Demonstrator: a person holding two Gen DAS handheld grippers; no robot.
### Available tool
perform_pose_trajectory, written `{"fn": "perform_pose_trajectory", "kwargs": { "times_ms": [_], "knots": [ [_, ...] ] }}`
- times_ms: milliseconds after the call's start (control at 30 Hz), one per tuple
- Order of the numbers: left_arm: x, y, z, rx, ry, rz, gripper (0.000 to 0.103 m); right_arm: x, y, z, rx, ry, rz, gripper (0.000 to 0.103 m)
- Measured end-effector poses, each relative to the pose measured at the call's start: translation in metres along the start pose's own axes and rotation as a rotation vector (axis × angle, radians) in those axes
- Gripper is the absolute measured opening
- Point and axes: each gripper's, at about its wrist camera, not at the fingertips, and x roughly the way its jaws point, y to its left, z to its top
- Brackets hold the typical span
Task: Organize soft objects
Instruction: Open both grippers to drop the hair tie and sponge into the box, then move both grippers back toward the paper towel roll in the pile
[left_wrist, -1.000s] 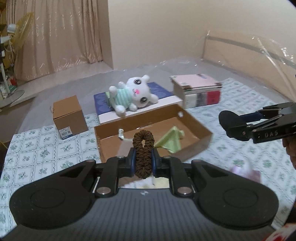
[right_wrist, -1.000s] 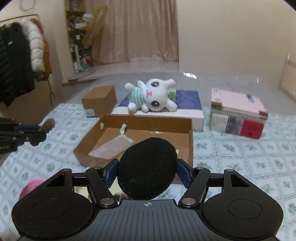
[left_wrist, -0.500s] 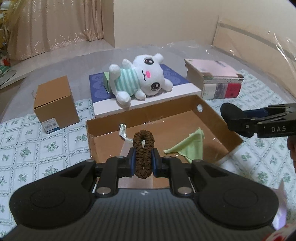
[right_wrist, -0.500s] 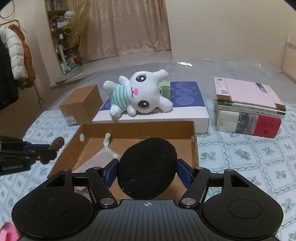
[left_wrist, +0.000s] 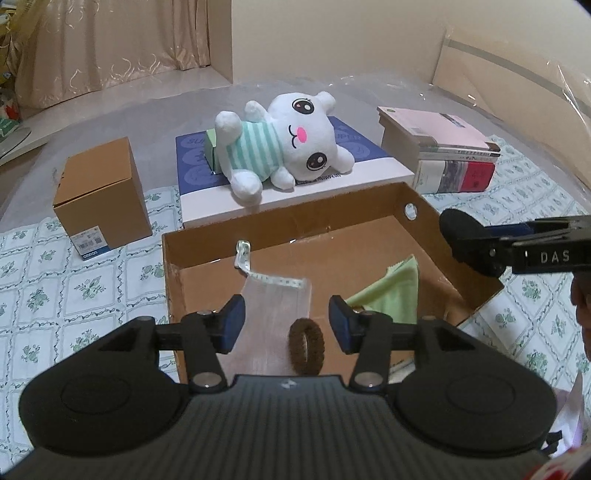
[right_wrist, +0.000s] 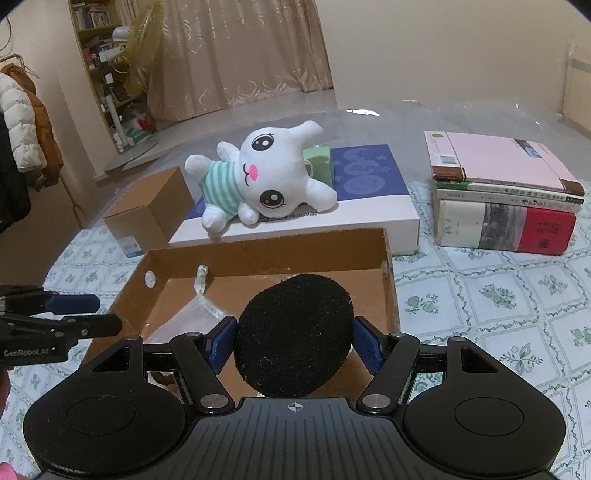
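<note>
My left gripper (left_wrist: 286, 325) hangs over the near end of the open cardboard tray (left_wrist: 295, 218), its jaws opening. The brown scrunchie (left_wrist: 306, 345) sits loose between and below them, touching neither pad, over a translucent pouch (left_wrist: 273, 295). A green cloth (left_wrist: 391, 291) lies in the tray's right part. My right gripper (right_wrist: 293, 338) is shut on a round black foam pad (right_wrist: 293, 328) above the tray (right_wrist: 258, 243). In the left wrist view that right gripper (left_wrist: 461, 229) comes in over the tray's right wall.
A white plush toy (left_wrist: 280, 147) in a striped shirt lies on a flat blue-and-white box behind the tray. A stack of books (left_wrist: 443, 147) stands at the back right, a small shut carton (left_wrist: 99, 192) at the back left. A flowered cloth covers the surface.
The left jaws have spread and let go of the brown scrunchie, which now sits lower between them. Both grippers have moved forward and down over the tray. The right grip is unchanged.
</note>
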Motion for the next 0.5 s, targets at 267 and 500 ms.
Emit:
{"fn": "perform_pose_trajectory", "kwargs": {
  "times_ms": [267,500],
  "knots": [
    [-0.013,-0.003,0.0,0.009,-0.024,0.006,0.046,-0.002,0.0,0.002,-0.002,-0.029,0.018,0.075],
    [-0.05,0.001,-0.001,-0.044,-0.072,-0.009,0.046,-0.033,0.005,0.006,0.016,-0.077,0.034,0.077]
  ]
}}
